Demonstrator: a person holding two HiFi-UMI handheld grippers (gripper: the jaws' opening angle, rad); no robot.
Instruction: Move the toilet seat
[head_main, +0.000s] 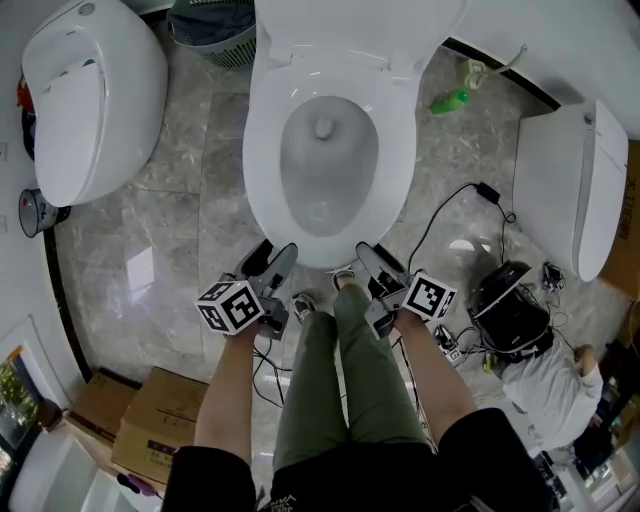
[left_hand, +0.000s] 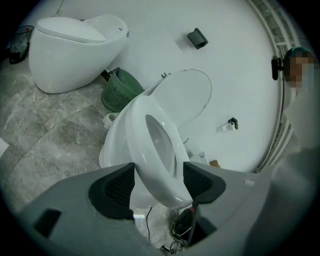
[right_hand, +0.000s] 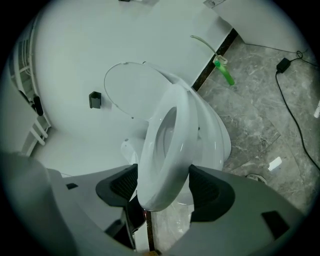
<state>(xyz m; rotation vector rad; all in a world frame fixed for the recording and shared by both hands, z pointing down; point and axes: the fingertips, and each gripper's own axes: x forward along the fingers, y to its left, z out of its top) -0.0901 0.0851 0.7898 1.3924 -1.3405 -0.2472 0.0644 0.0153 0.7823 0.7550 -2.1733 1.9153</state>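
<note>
The white toilet seat (head_main: 262, 150) rings the bowl in the middle of the head view, with the lid (head_main: 350, 20) standing up behind it. My left gripper (head_main: 272, 262) and right gripper (head_main: 372, 262) are both at the seat's front edge, side by side. In the left gripper view the seat's front rim (left_hand: 150, 150) sits between the dark pads (left_hand: 117, 187), and both pads touch it. The right gripper view shows the same: the rim (right_hand: 167, 150) is clamped between that gripper's pads (right_hand: 207, 192), and it looks tilted away from the bowl (right_hand: 215, 145).
A second toilet (head_main: 95, 95) stands at the left, a third (head_main: 565, 185) at the right. A green basket (head_main: 215, 35) and a green bottle (head_main: 450, 100) are by the back wall. Cables (head_main: 450, 215), a black device (head_main: 510, 300), cardboard boxes (head_main: 150, 420) and a crouched person (head_main: 555, 390) are around me.
</note>
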